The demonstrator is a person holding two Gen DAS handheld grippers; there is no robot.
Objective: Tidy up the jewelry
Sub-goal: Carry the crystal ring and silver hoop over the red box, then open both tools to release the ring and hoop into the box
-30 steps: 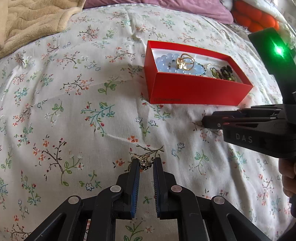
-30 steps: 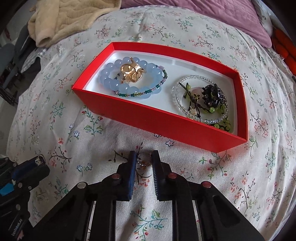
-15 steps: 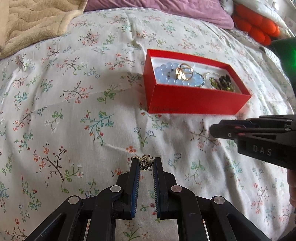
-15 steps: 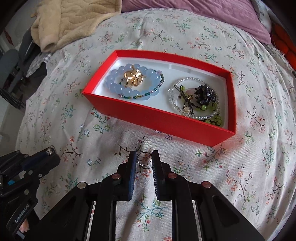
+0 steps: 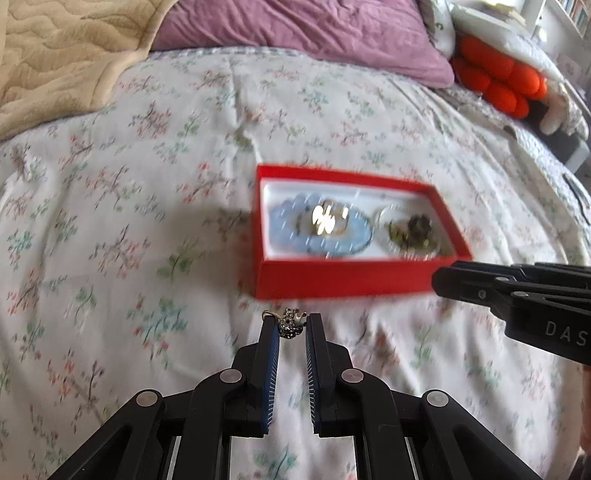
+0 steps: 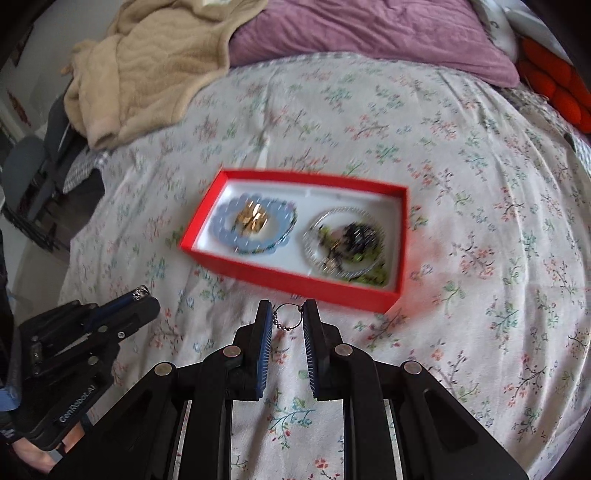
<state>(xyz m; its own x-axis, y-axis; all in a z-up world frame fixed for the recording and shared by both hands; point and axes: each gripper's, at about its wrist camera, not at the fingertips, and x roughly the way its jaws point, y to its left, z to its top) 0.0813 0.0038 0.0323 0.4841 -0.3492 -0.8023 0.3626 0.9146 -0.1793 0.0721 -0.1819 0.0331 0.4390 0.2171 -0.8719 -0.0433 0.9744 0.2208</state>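
A red box [image 5: 347,284] with a white inside lies on the floral bedspread, also in the right wrist view [image 6: 295,284]. It holds a blue bead bracelet [image 6: 255,229], a gold ring [image 6: 253,218] and a clear bead bracelet with dark and green pieces [image 6: 345,245]. My left gripper [image 5: 291,325] is shut on a small sparkly ring [image 5: 290,323], held above the bed in front of the box. My right gripper [image 6: 288,314] is shut on a thin wire ring with a bead chain [image 6: 288,317], also held in front of the box.
A beige blanket [image 6: 147,62] and a purple pillow [image 6: 369,29] lie at the head of the bed. An orange cushion [image 5: 498,81] lies at the far right. The bed's left edge drops to dark furniture [image 6: 37,177].
Both grippers have risen and pulled back from the box with their pieces still held; the box now looks smaller and farther. The view is blurred by the motion.
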